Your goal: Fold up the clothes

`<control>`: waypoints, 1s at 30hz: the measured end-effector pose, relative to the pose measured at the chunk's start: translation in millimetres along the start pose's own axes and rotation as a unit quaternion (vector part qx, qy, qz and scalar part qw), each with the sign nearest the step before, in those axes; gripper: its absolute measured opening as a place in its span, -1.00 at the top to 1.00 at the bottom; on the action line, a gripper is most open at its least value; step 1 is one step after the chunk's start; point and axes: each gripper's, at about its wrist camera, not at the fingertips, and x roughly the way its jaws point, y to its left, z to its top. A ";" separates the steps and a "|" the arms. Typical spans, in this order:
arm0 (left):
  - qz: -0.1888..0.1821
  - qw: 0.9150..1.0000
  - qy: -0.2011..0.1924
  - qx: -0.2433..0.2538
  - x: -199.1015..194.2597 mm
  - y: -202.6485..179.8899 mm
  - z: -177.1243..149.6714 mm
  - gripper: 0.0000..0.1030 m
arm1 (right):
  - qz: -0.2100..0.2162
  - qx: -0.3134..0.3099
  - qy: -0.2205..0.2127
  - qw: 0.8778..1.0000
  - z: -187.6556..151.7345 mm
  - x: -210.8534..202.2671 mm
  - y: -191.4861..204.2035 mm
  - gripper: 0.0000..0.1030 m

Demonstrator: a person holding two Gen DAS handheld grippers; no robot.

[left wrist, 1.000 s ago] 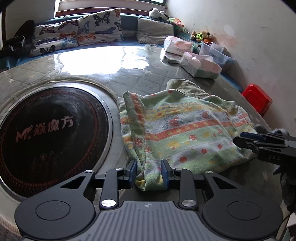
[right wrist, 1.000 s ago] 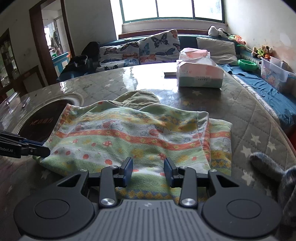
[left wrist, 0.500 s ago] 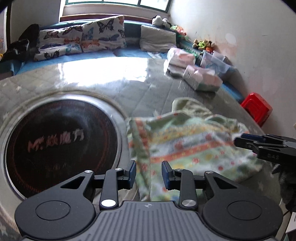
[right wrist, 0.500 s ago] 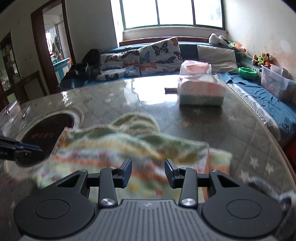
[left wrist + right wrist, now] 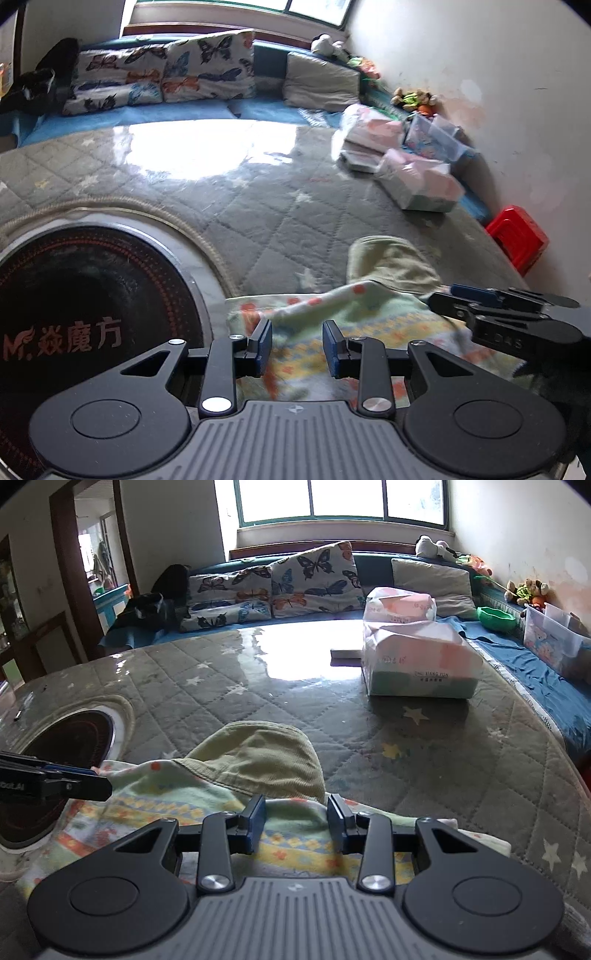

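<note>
Lying rumpled on the quilted grey bench [image 5: 424, 760], the patterned garment [image 5: 155, 805] spreads across the near edge, its pale green cloth printed with bands of orange, yellow and red shapes, and a plain olive piece of clothing [image 5: 258, 757] pokes out from under its far side. The left hand-held gripper [image 5: 297, 345] hangs over the garment's left part, next to the round dark cooktop [image 5: 74, 317] set into the bench; its blue-padded fingers stand partly apart with cloth seen in the gap below them, but whether the pads press on any fold cannot be told, since the cloth there is blurred. The right hand-held gripper [image 5: 296, 821] sits over the garment's far hem just in front of the olive piece, its jaws likewise partly apart, and it is equally unclear whether cloth is pinched between them. Each gripper shows in the other's view, at the garment's opposite sides. Farther back on the bench stand two wrapped packs of tissue [image 5: 417, 664], one behind the other, with a flat box just beside them. Beyond the bench runs a blue couch with butterfly cushions [image 5: 273, 587] under a window, and a red stool [image 5: 517, 236] stands by the wall.
</note>
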 end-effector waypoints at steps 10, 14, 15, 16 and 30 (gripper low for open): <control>0.000 1.000 -0.016 0.011 -19.7 -1.0 -7.9 0.25 | 0.009 -0.009 -0.013 1.000 -8.0 -39.3 -5.1 0.09; -0.018 0.999 -0.012 0.029 -34.8 -12.5 -24.0 0.14 | 0.015 -0.008 -0.007 1.000 -29.0 -63.4 -4.2 0.08; -0.021 0.999 -0.011 0.034 -38.9 -15.5 -29.2 0.13 | 0.015 -0.009 -0.007 1.000 -33.6 -67.7 -3.9 0.06; -0.024 0.999 -0.010 0.037 -42.6 -18.0 -34.3 0.13 | 0.014 -0.009 -0.007 1.000 -39.6 -73.4 -3.1 0.05; -0.026 0.997 -0.007 0.077 -58.8 -43.4 -77.1 0.08 | -0.023 0.016 -0.027 0.999 -82.6 -111.2 -2.7 0.05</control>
